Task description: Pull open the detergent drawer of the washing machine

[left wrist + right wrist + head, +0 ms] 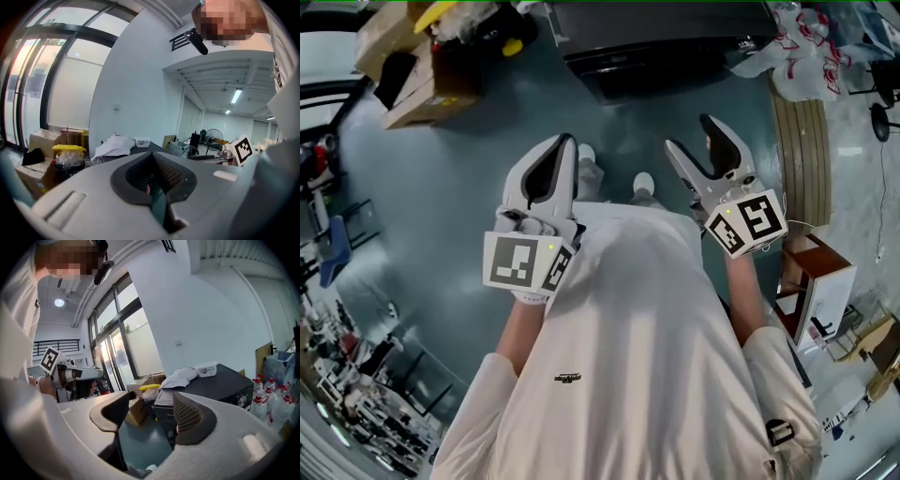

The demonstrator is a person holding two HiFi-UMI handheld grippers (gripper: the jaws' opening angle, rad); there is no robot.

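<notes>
Washing machine (656, 37), ahead of right hand-held gripper (689, 133) (jaws apart)

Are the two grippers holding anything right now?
No, nothing is held. The left gripper has its jaws shut with nothing between them. The right gripper has its jaws apart and empty.

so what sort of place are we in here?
Probably a lab or workshop, not a home: a black washing machine stands on a painted teal floor, with cardboard boxes and big water bottles nearby, under strip lights.
</notes>
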